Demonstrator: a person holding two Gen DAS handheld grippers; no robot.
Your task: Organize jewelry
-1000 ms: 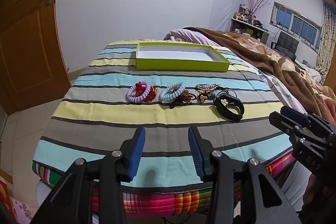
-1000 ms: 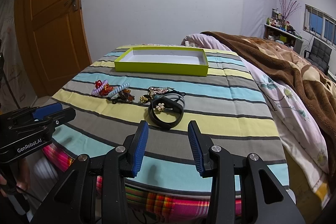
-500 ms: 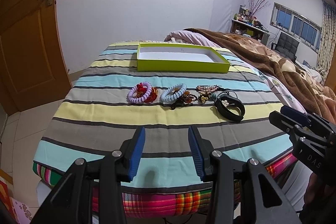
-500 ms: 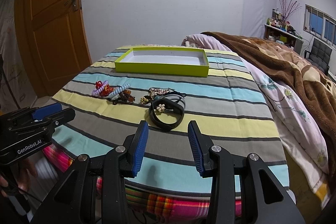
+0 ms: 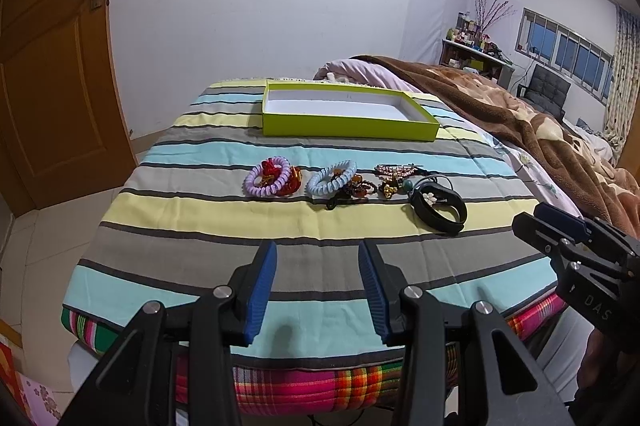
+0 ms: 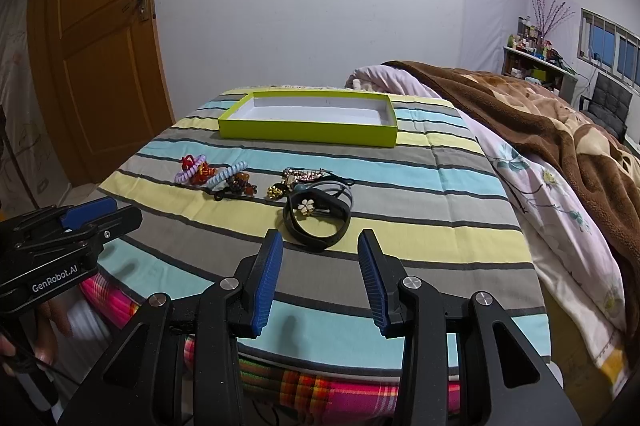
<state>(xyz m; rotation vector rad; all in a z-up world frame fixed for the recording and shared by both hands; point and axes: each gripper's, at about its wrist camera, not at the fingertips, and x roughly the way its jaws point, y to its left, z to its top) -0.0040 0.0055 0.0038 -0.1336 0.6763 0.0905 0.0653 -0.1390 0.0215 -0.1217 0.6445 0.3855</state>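
Note:
A row of jewelry lies on the striped cloth: a purple coil band with red beads (image 5: pixel 267 178), a light blue coil band (image 5: pixel 331 178), dark amber beads (image 5: pixel 358 188), a sparkly clip (image 5: pixel 394 170) and a black band with a white flower (image 5: pixel 439 209). They also show in the right wrist view: purple band (image 6: pixel 191 170), blue band (image 6: pixel 226 173), black band (image 6: pixel 318 216). A lime green box (image 5: pixel 348 110), empty with a white floor, stands behind them (image 6: pixel 308 120). My left gripper (image 5: pixel 317 286) is open and empty before the row. My right gripper (image 6: pixel 319 276) is open and empty just before the black band.
The striped table (image 5: pixel 200 218) drops off at its front and left edges. A bed with a brown blanket (image 6: pixel 540 130) adjoins on the right. A wooden door (image 6: pixel 92 46) stands at the left. A shelf with small items (image 5: pixel 472 46) sits by the windows.
Both grippers have edged slightly closer to the jewelry row; the right gripper now sits a little nearer the black band. Both stay open.

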